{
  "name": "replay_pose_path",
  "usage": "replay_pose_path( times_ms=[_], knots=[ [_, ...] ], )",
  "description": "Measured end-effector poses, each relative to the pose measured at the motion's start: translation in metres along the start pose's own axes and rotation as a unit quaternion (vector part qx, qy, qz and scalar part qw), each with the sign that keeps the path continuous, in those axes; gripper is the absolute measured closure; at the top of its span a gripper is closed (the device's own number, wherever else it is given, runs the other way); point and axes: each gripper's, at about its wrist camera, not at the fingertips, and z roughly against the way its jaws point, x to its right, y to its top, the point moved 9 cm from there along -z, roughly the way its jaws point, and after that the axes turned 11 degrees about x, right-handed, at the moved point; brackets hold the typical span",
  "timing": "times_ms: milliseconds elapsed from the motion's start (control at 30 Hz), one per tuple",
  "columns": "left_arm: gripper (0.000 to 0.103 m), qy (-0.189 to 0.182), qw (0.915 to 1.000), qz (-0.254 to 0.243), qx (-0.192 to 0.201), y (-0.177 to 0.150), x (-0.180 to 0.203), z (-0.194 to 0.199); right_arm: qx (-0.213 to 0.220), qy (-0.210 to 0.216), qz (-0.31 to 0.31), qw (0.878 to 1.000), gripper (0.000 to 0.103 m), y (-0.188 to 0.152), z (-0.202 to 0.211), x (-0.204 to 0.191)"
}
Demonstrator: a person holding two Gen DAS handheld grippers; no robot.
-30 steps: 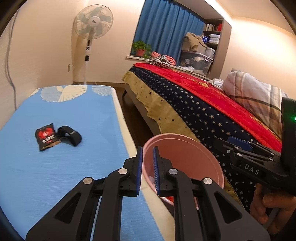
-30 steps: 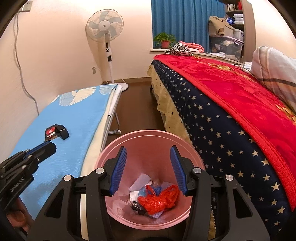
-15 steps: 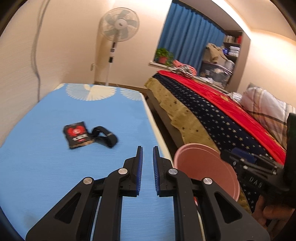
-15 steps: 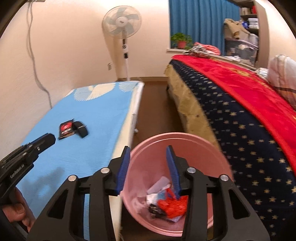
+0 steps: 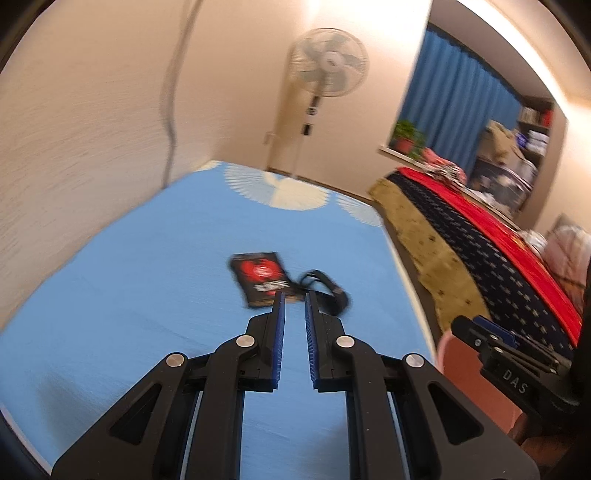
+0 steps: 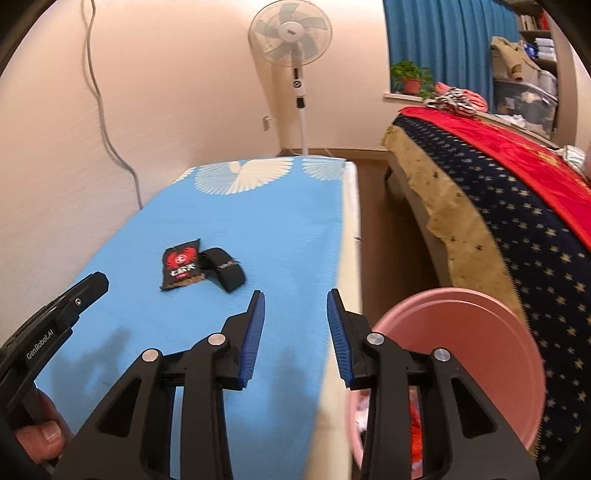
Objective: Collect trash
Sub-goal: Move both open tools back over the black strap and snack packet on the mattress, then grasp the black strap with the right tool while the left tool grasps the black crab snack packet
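A black-and-red snack wrapper (image 5: 260, 278) (image 6: 181, 267) lies flat on the blue-covered table (image 5: 147, 295) (image 6: 277, 221), touching a black strap (image 5: 328, 291) (image 6: 225, 267) on its right. My left gripper (image 5: 293, 295) hovers just short of the two, jaws nearly together with nothing between them. My right gripper (image 6: 295, 293) is over the table's right part. Its jaws are closing and hold nothing. The pink bin (image 6: 461, 332) (image 5: 461, 365) stands on the floor to the right of the table, with red and white trash (image 6: 415, 424) inside.
A bed (image 6: 517, 221) with a starred navy and red cover runs along the right, across a narrow strip of floor. A standing fan (image 6: 290, 33) is behind the table's far end. A cable (image 6: 110, 147) hangs down the wall on the left.
Both grippers have swung left, from above the pink bin to over the blue table. The wrapper and strap are now close ahead of the left gripper. The right jaws have narrowed.
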Motion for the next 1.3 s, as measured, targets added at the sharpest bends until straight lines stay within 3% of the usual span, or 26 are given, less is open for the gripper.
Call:
replay_pose_path(
  times_ms=[300,367,467,667,700,733,767,833,967,1067,1167,1300],
  knots=[
    [0.091,0.023,0.9995,0.017,-0.010,0.003,-0.025,-0.011,-0.025,0.044,0.021,0.998,0.067,-0.001,-0.057,-0.047],
    [0.091,0.026,0.9995,0.014,-0.012,0.004,-0.029,-0.015,-0.036,0.051,0.025,0.998,0.061,-0.003,-0.071,-0.056],
    [0.091,0.033,0.9993,0.009,-0.013,0.003,-0.034,-0.018,-0.046,0.054,0.033,0.997,0.055,-0.004,-0.087,-0.063],
    [0.091,0.037,0.9991,0.011,-0.019,0.004,-0.040,-0.025,-0.073,0.054,0.061,0.994,0.056,-0.012,-0.119,-0.077],
    [0.091,0.037,0.9991,0.008,-0.018,0.005,-0.040,-0.027,-0.078,0.054,0.062,0.994,0.058,-0.014,-0.123,-0.078],
    [0.091,0.037,0.9991,0.006,-0.017,0.005,-0.040,-0.027,-0.082,0.056,0.060,0.993,0.066,-0.016,-0.125,-0.078],
    [0.091,0.040,0.9990,0.005,-0.017,0.006,-0.042,-0.030,-0.084,0.058,0.054,0.993,0.081,-0.016,-0.127,-0.078],
    [0.091,0.043,0.9988,0.013,-0.020,0.005,-0.046,-0.036,-0.082,0.059,0.042,0.994,0.094,-0.016,-0.126,-0.074],
    [0.090,0.042,0.9985,0.010,-0.034,0.000,-0.043,-0.050,-0.064,0.052,0.013,0.997,0.099,-0.009,-0.115,-0.061],
    [0.053,0.034,0.9981,0.014,-0.049,-0.006,-0.038,-0.066,-0.058,0.038,-0.005,0.998,0.100,-0.009,-0.108,-0.048],
    [0.043,0.023,0.9973,0.015,-0.069,-0.012,-0.028,-0.084,-0.056,0.017,-0.032,0.998,0.100,-0.016,-0.099,-0.028],
    [0.024,0.044,0.9958,0.007,-0.079,-0.015,-0.022,-0.104,-0.056,0.007,-0.064,0.996,0.100,-0.021,-0.093,-0.011]
  ],
)
